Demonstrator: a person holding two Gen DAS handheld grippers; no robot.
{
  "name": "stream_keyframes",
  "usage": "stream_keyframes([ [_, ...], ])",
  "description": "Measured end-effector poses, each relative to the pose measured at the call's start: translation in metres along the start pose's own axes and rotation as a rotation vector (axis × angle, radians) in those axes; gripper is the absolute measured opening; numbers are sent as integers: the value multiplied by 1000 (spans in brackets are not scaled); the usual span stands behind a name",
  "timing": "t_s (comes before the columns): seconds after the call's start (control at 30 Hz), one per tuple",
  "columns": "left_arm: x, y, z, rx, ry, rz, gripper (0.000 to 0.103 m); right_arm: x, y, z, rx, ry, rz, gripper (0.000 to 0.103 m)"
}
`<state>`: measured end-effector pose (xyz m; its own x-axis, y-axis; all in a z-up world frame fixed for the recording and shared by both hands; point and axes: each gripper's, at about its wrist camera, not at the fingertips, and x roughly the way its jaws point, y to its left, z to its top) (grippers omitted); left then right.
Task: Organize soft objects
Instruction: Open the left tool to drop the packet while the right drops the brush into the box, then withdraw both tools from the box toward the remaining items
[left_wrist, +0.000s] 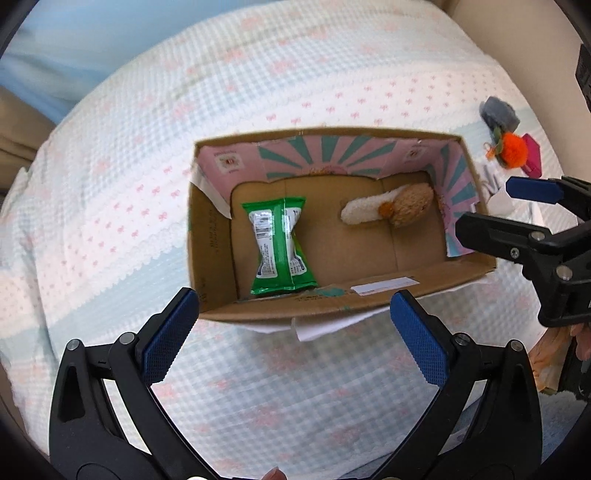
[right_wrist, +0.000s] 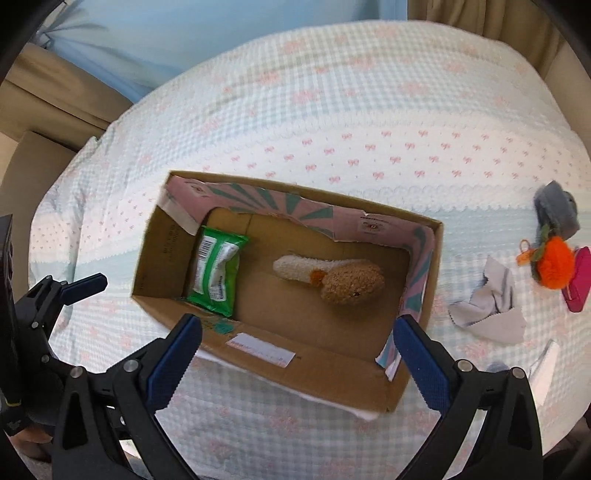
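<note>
An open cardboard box (left_wrist: 406, 291) (right_wrist: 280, 354) lies on the bed. Inside it lie a green tissue pack (left_wrist: 279, 247) (right_wrist: 218, 273) at the left and a brown-and-white plush toy (left_wrist: 391, 208) (right_wrist: 332, 278) at the right. My left gripper (left_wrist: 295, 332) is open and empty, above the box's near wall. My right gripper (right_wrist: 297, 354) is open and empty, above the box's near right part; it also shows in the left wrist view (left_wrist: 506, 206). Right of the box lie an orange knitted fruit (left_wrist: 511, 149) (right_wrist: 556, 266), a grey soft item (left_wrist: 498, 112) (right_wrist: 556, 206), a pink pouch (right_wrist: 578, 284) and a grey cloth (right_wrist: 491, 302).
The bed has a white-and-blue checked cover with pink bows (left_wrist: 258, 387) (right_wrist: 332, 110). Beige furniture (right_wrist: 44, 110) stands at the far left, and a blue wall (right_wrist: 166, 33) lies behind. The left gripper shows at the left edge of the right wrist view (right_wrist: 74, 288).
</note>
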<state>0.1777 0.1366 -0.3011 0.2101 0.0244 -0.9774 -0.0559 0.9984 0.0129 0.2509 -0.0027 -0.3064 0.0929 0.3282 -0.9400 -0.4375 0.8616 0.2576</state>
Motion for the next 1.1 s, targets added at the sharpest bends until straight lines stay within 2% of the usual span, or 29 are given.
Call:
stream_keyframes([
  [0.23, -55, -6, -20, -20, -105, -4, 103, -59, 17, -21, -43, -119, -47, 103],
  [0.6, -164, -33, -62, -54, -347, 5, 103, -183, 18, -84, -4, -394, -217, 103],
  [0.7, -193, -40, -74, -58, -428, 2, 103, -216, 17, -110, 33, -486, -262, 103],
  [0.83, -227, -58, -86, -39, -518, 26, 103, -248, 11, -140, 109, -561, -327, 103],
  [0.9, -237, -69, -90, -10, -550, 33, 103, -261, 5, -157, 159, -590, -335, 103],
  [1.1, -250, -101, -92, 67, -601, -18, 103, -284, -14, -195, 258, -659, -401, 103],
])
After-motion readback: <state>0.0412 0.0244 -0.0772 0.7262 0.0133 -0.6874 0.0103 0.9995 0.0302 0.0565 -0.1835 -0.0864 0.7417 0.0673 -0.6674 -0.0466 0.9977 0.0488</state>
